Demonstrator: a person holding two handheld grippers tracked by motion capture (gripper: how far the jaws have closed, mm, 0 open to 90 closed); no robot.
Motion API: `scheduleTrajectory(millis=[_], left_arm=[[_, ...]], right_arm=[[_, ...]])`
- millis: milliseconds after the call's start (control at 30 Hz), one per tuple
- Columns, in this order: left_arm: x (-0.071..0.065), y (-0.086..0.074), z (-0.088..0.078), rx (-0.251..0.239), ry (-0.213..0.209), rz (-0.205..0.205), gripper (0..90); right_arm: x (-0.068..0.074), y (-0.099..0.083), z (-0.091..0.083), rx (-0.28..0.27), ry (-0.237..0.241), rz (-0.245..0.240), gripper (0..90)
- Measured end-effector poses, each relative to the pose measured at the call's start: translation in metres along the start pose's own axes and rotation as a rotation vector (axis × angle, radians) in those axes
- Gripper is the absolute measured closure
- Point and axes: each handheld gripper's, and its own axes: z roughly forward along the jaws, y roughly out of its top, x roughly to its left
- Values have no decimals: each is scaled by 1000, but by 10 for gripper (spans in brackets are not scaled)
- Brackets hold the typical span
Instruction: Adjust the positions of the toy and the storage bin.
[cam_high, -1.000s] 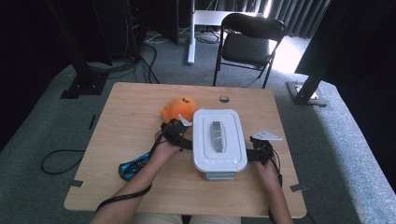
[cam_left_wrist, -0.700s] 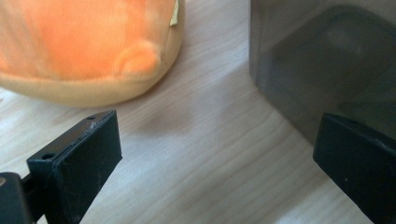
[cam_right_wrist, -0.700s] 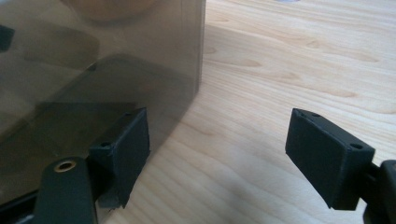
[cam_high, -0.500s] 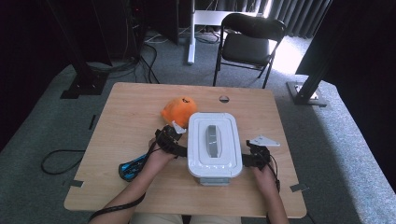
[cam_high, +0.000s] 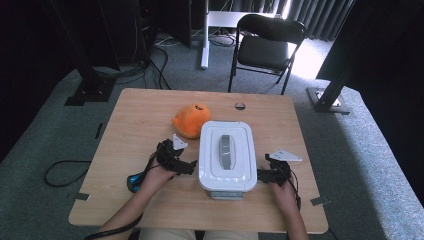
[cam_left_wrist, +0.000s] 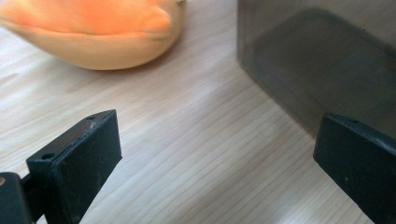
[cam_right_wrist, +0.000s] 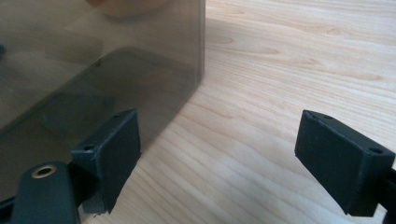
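Lidded storage box (cam_high: 227, 156) sat on tabletop (cam_high: 140, 117), set down, lid on. Both grippers, left (cam_high: 192, 165) and right (cam_high: 260, 175), flanked it with fingers released. Orange plush (cam_high: 190, 120) lay untouched behind.

You see daylight flooding in behind the chair (cam_high: 267, 37); the table (cam_high: 135, 125) is evenly lit, surroundings dark, close-ups soft.

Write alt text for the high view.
A person at a wooden table holds the left gripper and the right gripper, both open, at either side of a white lidded box. An orange plush toy lies just behind the box.
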Motion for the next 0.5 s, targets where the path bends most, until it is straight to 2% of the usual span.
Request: scheduleTrajectory(millis=[33, 100, 167, 200, 267, 367, 500], left_arm=[[3, -2, -3, -4, -16, 12, 14], [8, -8, -10, -12, -22, 28, 14], [16, -15, -18, -22, -41, 10, 14], [21, -20, -22, -33, -34, 9, 14], [29, -26, -28, -26, -10, 0, 14], [44, -37, -37, -45, 8, -45, 14], [63, -50, -46, -51, 31, -80, 14]], right_arm=[[-1, -2, 0, 0, 0, 9, 141], [-3, -4, -1, 1, -4, 13, 141], [-3, -5, -2, 4, -3, 14, 141], [-2, -5, -3, 2, -4, 13, 141], [-2, -5, -3, 2, 0, 12, 141], [-2, -5, -4, 6, 1, 10, 141], [0, -6, -4, 16, 2, 4, 141]])
